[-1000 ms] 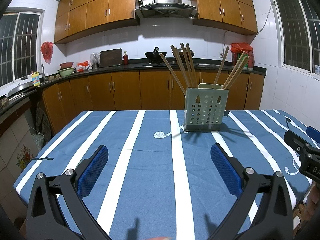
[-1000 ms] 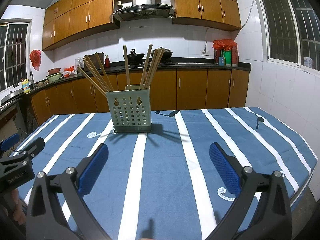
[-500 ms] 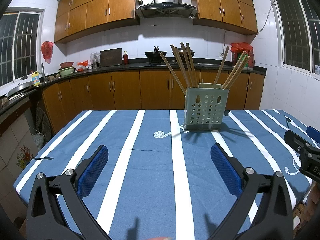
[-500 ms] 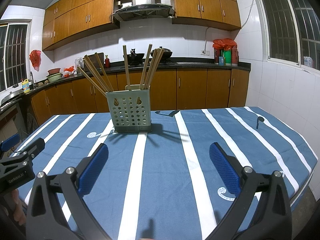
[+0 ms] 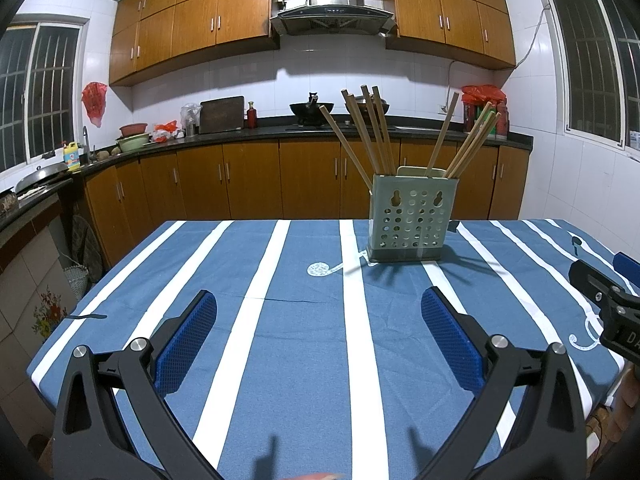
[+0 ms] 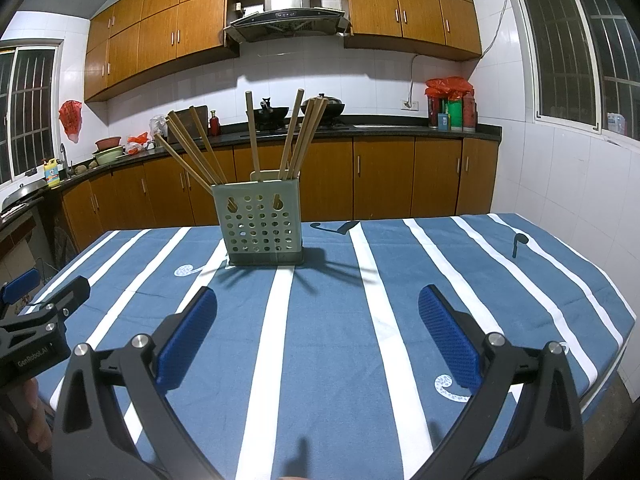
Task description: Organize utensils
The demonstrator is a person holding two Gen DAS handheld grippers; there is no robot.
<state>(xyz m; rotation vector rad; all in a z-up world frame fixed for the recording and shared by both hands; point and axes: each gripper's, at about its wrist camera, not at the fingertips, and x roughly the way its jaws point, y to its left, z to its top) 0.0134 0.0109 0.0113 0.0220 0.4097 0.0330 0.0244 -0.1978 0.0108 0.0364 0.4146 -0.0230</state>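
A pale green utensil holder [image 5: 408, 218] is standing upright on the worktop [image 5: 304, 344], toward the far side of its blue cloth with white stripes. Its front wall is showing rows of round holes and two keyhole slots near the rim. Wooden chopsticks [image 5: 374, 132] are sticking out of it in two bunches, one fanning to the left and one leaning to the right [image 5: 472, 140]; from the right wrist view the same holder [image 6: 258, 224] is sitting left of centre with its sticks [image 6: 192, 148] spreading the same way.

The left tool [image 5: 318, 316] is hovering over the near part of the cloth with its blue-padded fingers [image 5: 188, 340] standing wide apart and gripping nothing. The right tool [image 6: 316, 316] is likewise hanging spread wide and empty, well short of the holder.

The holder's walls are hiding the lower ends of the chopsticks, so the compartments inside cannot be told. Only an edge of each tool is showing in the other's camera, cut off by the frame. A bit of a hand [image 6: 34, 412] is peeking in at the lower left corner of the right wrist view, mostly hidden.
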